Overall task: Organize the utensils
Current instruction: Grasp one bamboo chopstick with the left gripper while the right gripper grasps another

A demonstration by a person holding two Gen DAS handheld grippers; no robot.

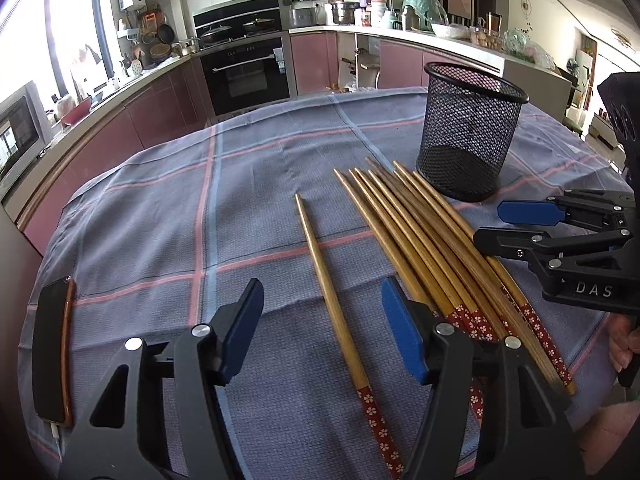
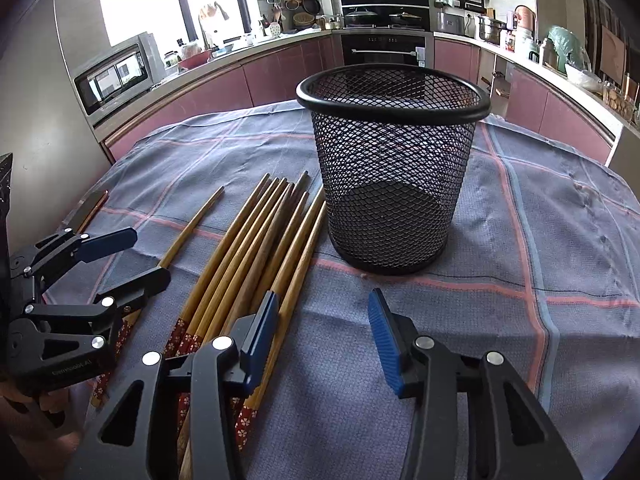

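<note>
Bamboo chopsticks (image 1: 416, 240) beside mesh cup (image 2: 394, 168)

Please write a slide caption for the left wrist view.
Open left gripper straddles a lone chopstick beside the chopstick bundle.

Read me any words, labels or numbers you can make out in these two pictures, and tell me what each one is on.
"DAS": white letters on the black body of the right gripper, cut off at the picture's edge.
Small pale lettering on the body of the left gripper: too blurred to read.
Oven controls: too small to read.
</note>
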